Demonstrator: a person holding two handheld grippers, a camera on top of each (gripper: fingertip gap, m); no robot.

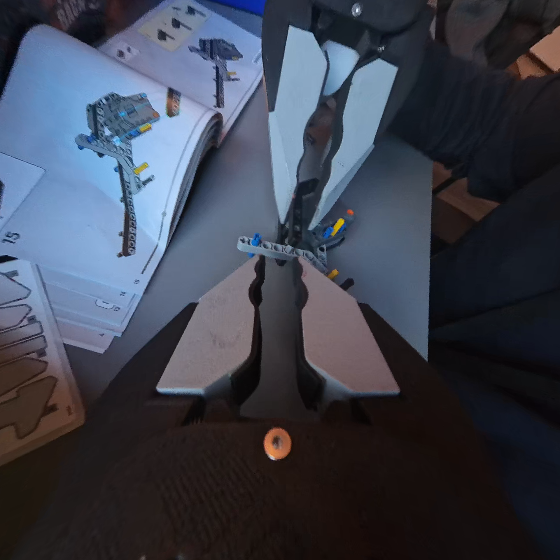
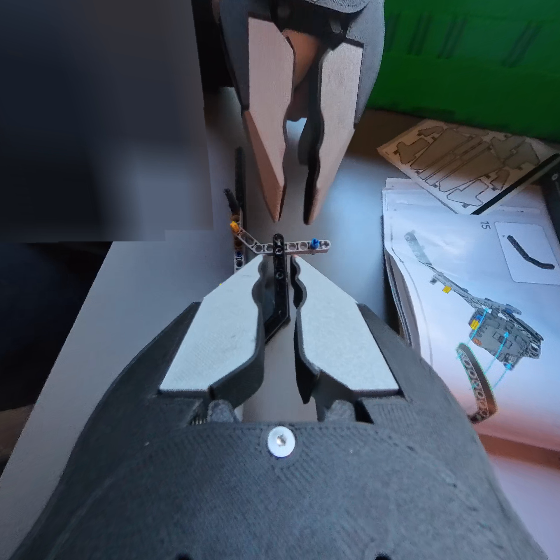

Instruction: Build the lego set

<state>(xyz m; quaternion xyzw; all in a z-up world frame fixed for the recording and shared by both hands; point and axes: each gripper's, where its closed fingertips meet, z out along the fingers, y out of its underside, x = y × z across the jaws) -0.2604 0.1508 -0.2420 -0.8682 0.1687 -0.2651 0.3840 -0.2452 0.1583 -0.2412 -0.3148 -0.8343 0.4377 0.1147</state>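
Observation:
A grey bent Lego beam (image 1: pixel 280 251) with a blue pin (image 1: pixel 256 239) lies on the grey table (image 1: pixel 212 212), joined to a small dark assembly with yellow and blue pins (image 1: pixel 331 231). My left gripper (image 1: pixel 279 259) is open and empty, its tips just short of the grey beam. My right gripper (image 2: pixel 278 257) is shut on a black bent beam (image 2: pixel 280 291), whose far end meets the middle of the grey beam (image 2: pixel 298 246). The two grippers face each other tip to tip; the right gripper (image 1: pixel 297 225) also shows in the left wrist view, the left gripper (image 2: pixel 292 221) in the right wrist view.
An open instruction booklet (image 1: pixel 106 157) (image 2: pixel 485 303) lies beside the work spot. A sticker sheet (image 1: pixel 24 348) (image 2: pixel 469 160) lies by it. The table edge (image 1: pixel 430 242) is close behind the assembly, with a person's dark clothing (image 1: pixel 491 227) beyond. A green surface (image 2: pixel 469 60) stands at the back. Less than 4 cm separates the two grippers' tips.

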